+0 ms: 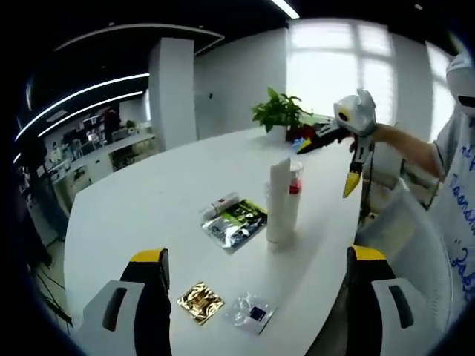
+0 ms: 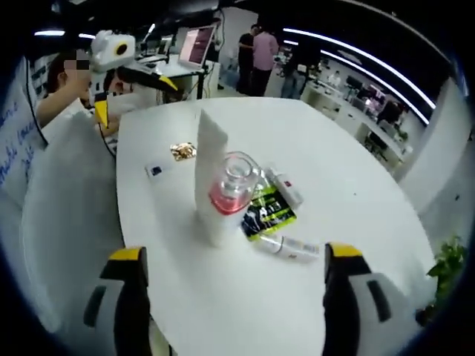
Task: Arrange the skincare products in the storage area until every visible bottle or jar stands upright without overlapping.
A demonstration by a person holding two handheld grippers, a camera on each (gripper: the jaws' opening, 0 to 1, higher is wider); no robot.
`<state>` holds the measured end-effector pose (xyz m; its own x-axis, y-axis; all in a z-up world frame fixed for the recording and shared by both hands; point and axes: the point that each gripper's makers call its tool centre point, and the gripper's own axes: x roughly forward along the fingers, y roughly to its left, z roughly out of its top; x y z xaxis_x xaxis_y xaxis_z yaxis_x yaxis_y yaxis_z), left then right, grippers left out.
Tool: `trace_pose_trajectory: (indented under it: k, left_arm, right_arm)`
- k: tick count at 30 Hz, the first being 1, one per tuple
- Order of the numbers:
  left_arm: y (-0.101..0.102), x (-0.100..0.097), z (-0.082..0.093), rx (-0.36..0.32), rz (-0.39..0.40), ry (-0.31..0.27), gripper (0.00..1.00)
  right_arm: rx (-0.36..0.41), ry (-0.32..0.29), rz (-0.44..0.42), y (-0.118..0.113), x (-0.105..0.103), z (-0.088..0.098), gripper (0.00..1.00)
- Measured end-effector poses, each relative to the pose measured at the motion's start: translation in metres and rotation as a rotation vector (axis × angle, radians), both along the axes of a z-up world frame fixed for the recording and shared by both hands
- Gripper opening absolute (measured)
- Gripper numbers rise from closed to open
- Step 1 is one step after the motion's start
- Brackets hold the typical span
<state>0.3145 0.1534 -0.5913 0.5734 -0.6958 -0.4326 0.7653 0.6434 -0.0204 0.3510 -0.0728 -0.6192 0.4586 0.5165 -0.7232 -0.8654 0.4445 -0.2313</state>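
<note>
A tall white tube [image 1: 280, 200] stands upright mid-table, with a clear bottle holding red liquid [image 1: 296, 185] upright right behind it. In the right gripper view the white tube [image 2: 211, 178] and the bottle [image 2: 232, 190] touch or overlap. A green-black sachet [image 1: 236, 222] and a small white tube [image 1: 221, 204] lie flat beside them. A gold sachet [image 1: 200, 302] and a clear sachet [image 1: 252, 313] lie nearer. My left gripper [image 1: 257, 254] is open above the table. My right gripper [image 2: 234, 254] is open too, short of the bottle, and also appears as [image 1: 328, 165].
The white oval table [image 1: 148, 200] has free room to the left and far side. A potted plant [image 1: 278, 111] stands at its far end. A person's arm [image 1: 408, 152] reaches in from the right. A laptop [image 2: 194, 44] and standing people [image 2: 260, 52] are beyond the table.
</note>
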Motion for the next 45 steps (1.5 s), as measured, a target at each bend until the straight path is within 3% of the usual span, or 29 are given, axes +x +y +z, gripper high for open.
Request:
trace_pose_trajectory:
  k: [5,10,24,33,35,45]
  left_arm:
    - [0.0,-0.003,0.0,-0.001,-0.001,-0.001,0.97]
    - [0.0,-0.004,0.004,-0.023,0.008,-0.007,0.97]
    - [0.003,-0.01,0.002,-0.033,0.028,0.008,0.97]
    - [0.003,-0.012,0.001,-0.032,0.031,0.016,0.97]
    - [0.002,-0.012,0.0,-0.031,0.03,0.021,0.97]
    - [0.0,-0.012,-0.003,-0.022,0.024,0.035,0.97]
  right_arm:
    - [-0.097,-0.021,0.047,-0.009,0.013,-0.002,0.99]
    - [-0.143,-0.01,0.074,-0.015,0.028,-0.009,0.99]
    - [-0.26,0.059,0.15,-0.028,0.057,-0.037,0.81]
    - [-0.332,0.087,0.203,-0.032,0.076,-0.053,0.64]
    - [-0.331,0.102,0.182,-0.032,0.082,-0.055,0.63]
    - [-0.428,0.121,0.299,-0.029,0.094,-0.077,0.52]
